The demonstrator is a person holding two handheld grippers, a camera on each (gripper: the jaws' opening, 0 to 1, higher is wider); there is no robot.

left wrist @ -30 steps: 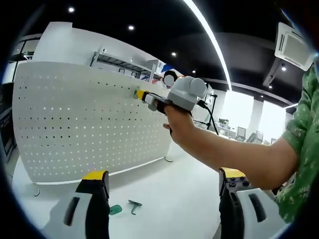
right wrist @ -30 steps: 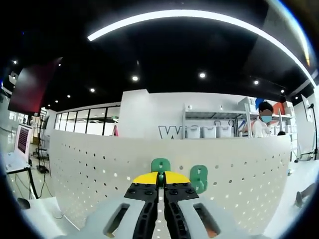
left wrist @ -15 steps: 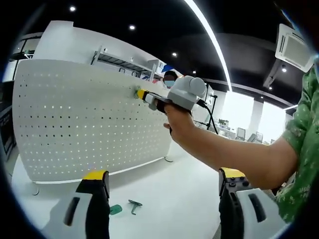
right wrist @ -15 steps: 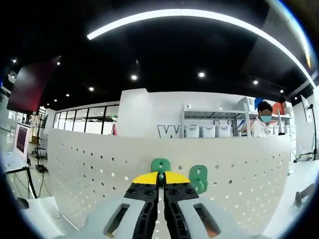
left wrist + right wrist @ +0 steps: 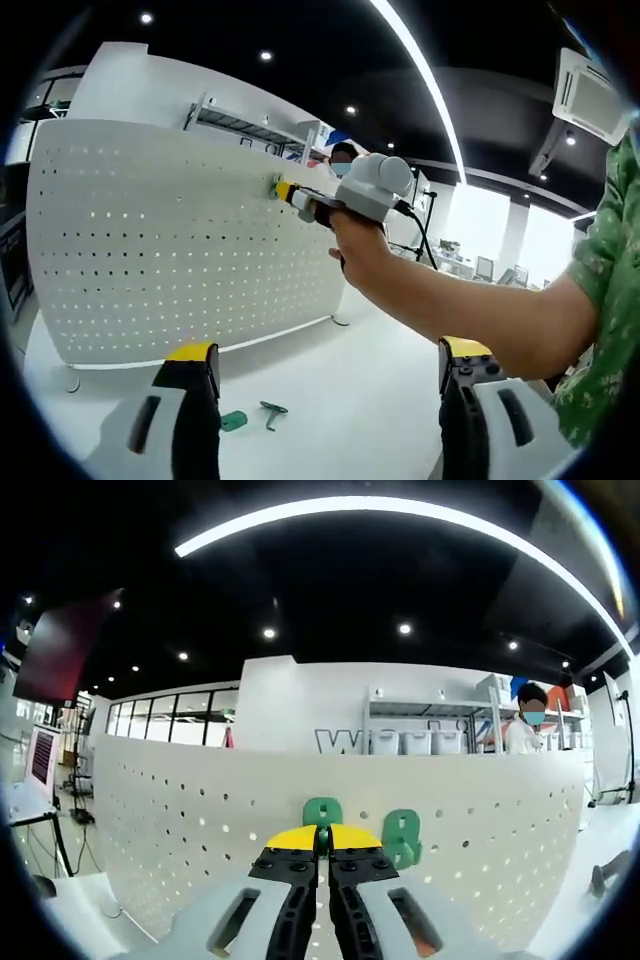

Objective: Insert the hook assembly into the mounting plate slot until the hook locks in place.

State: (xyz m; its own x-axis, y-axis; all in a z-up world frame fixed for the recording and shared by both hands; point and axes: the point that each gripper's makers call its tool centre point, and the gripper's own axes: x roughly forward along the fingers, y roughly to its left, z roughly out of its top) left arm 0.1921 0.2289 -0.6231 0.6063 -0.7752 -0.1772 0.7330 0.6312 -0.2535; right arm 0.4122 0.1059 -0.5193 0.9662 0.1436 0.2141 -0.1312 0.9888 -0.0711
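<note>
A white perforated mounting plate (image 5: 150, 230) stands upright on the white table (image 5: 340, 410). In the left gripper view, a hand holds my right gripper (image 5: 283, 190) with its yellow tips against the plate's upper right part. My left gripper (image 5: 328, 352) hangs open low over the table, nothing between its jaws. Two green hook pieces (image 5: 232, 421) (image 5: 272, 410) lie on the table below the plate. In the right gripper view, my right gripper (image 5: 322, 838) is shut on a green hook (image 5: 322, 811) pressed against the plate (image 5: 180, 810). A second green hook (image 5: 402, 838) sits on the plate just to its right.
The person's forearm (image 5: 450, 310) and green sleeve (image 5: 600, 300) cross the right of the left gripper view. Behind the plate are shelves with white bins (image 5: 430, 742) and a person (image 5: 530, 730). A dark object (image 5: 605, 872) lies on the table at the right.
</note>
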